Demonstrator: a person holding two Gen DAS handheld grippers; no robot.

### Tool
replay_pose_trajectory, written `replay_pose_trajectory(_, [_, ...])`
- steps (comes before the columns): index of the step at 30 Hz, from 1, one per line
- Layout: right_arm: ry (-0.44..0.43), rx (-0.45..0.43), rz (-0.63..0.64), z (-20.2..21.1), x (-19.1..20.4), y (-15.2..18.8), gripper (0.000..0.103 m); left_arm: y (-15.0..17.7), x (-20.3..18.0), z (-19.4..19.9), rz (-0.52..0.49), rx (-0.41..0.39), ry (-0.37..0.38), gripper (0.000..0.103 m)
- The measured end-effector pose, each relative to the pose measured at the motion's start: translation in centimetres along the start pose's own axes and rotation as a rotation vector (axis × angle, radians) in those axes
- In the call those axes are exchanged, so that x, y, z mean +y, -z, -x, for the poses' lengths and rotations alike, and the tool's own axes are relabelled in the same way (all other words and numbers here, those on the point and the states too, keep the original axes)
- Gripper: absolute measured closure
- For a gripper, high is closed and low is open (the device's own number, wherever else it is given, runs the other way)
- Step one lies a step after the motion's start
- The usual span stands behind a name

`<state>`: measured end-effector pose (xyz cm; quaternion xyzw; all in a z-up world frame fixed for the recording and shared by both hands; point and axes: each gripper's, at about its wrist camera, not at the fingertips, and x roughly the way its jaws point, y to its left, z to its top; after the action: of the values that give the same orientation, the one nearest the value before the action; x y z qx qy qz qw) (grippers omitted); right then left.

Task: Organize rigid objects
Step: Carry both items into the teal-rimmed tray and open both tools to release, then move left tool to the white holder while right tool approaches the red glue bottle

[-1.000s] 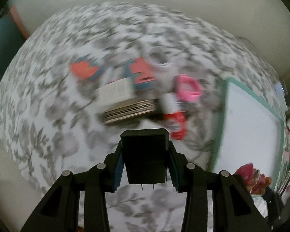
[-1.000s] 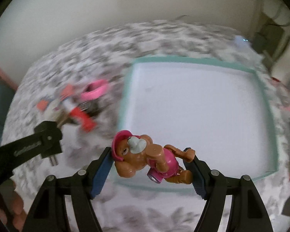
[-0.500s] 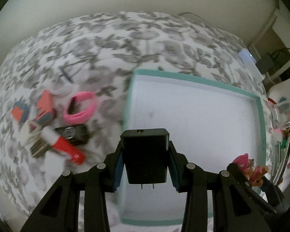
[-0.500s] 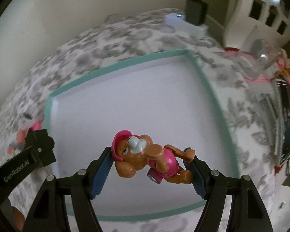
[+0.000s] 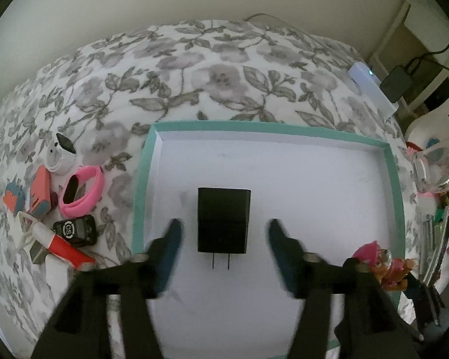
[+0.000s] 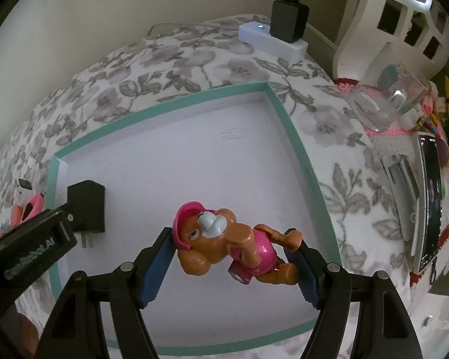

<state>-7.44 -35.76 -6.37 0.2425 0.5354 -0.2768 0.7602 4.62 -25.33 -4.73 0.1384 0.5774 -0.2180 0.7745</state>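
Observation:
A black plug adapter (image 5: 223, 220) lies flat inside the white tray with a teal rim (image 5: 140, 179), prongs toward me. My left gripper (image 5: 223, 233) is open, its jaws apart on either side of the adapter, not touching it. The adapter also shows in the right wrist view (image 6: 86, 206), near the tray's left wall. My right gripper (image 6: 233, 257) is shut on a brown and pink toy dog figure (image 6: 224, 245) and holds it above the tray floor (image 6: 194, 161). The figure also shows in the left wrist view (image 5: 383, 266).
Left of the tray on the floral cloth lie a pink band (image 5: 82, 191), a red and white tube (image 5: 60, 243), a small black device (image 5: 76, 229), an orange block (image 5: 40, 191) and white earbuds (image 5: 58, 152). At right stand a glass (image 6: 386, 98), a phone (image 6: 431, 197) and a white hub (image 6: 272, 40).
My left gripper has opened and let go of the black adapter, which now lies in the tray. My right gripper, still holding the toy dog, has moved further over the tray.

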Motion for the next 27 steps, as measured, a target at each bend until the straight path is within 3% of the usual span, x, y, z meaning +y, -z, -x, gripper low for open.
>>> replay_pose_trajectory(3, [0.000,0.002,0.013,0.0,0.3,0.1,0.027,0.1,0.7,0.6,0.017,-0.011,-0.009,0.030])
replay_pose_trajectory(7, [0.002,-0.002,0.029,0.0,0.7,0.2,0.026,0.3,2.5,1.2,0.053,-0.018,-0.008,0.018])
replay_pose_trajectory(12, [0.006,-0.013,0.033,0.2,0.9,0.3,0.016,1.0,5.1,1.7,0.100,-0.032,-0.024,0.015])
replay_pose_trajectory(18, [0.033,-0.031,0.053,0.7,1.6,0.3,0.013,2.5,8.8,2.1,0.157,-0.060,-0.048,0.010])
replay_pose_trajectory(21, [0.042,-0.050,0.080,1.1,2.6,0.4,0.000,3.3,11.0,2.0,0.197,-0.067,-0.062,0.006])
replay_pose_trajectory(27, [0.034,-0.091,0.137,1.9,5.1,0.7,0.000,4.1,15.4,2.5,0.273,-0.088,-0.078,0.001])
